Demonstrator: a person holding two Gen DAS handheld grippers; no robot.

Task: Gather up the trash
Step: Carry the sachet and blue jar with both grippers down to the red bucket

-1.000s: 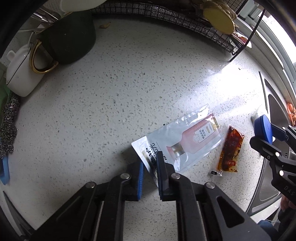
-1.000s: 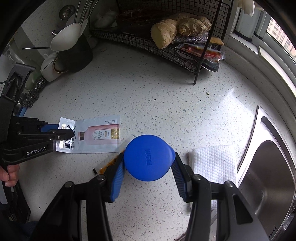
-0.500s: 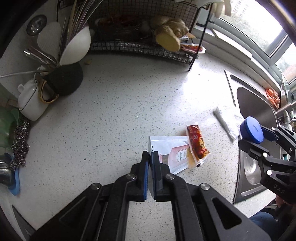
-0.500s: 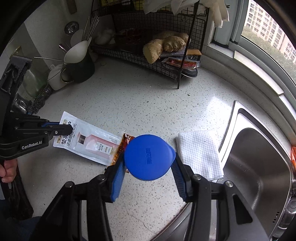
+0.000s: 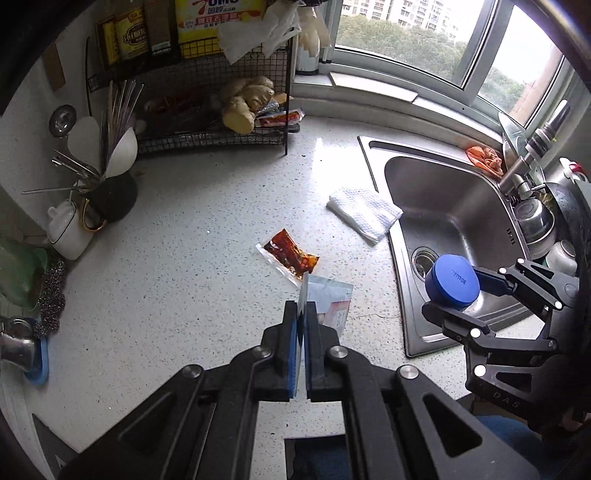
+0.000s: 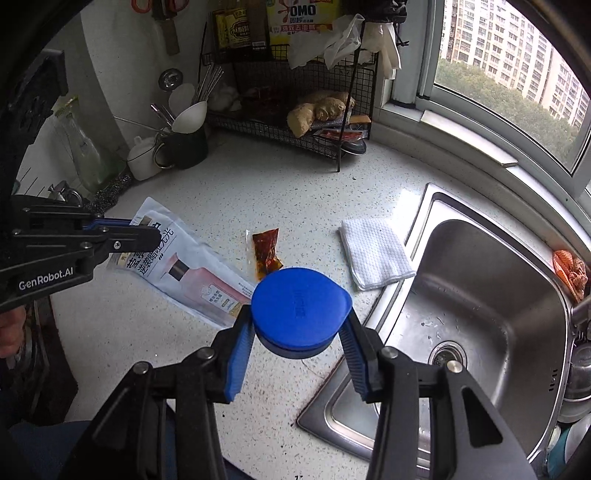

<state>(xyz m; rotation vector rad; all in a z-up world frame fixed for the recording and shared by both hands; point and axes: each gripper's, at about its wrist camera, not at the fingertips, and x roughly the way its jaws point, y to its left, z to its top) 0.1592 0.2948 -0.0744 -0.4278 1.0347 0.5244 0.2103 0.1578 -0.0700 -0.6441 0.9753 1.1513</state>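
Over the speckled counter [image 5: 177, 280], our left gripper [image 5: 301, 325] is clamped on the refill pouch's [image 6: 192, 269] corner, lifting it clear. Our right gripper's [image 6: 301, 332] jaws are closing on the blue lid [image 6: 299, 306]. The thin corner hold may slip (the pouch dangles). The sauce sachet [image 5: 291, 254] waits near the sink's [image 5: 399, 280] edge; open counter lies left.

Hidden behind the blue lid [image 6: 301, 308] in the right wrist view: the lower end of the printed pouch [image 6: 195, 273] and the near tip of the sauce sachet [image 6: 265, 251]. Seen edge-on in the left wrist view, so print unreadable there. Cut off by the right picture edge: faucet [image 5: 532, 155], stacked dishes [image 5: 535, 221]. Too small to read: rack bottle labels [image 6: 240, 31].
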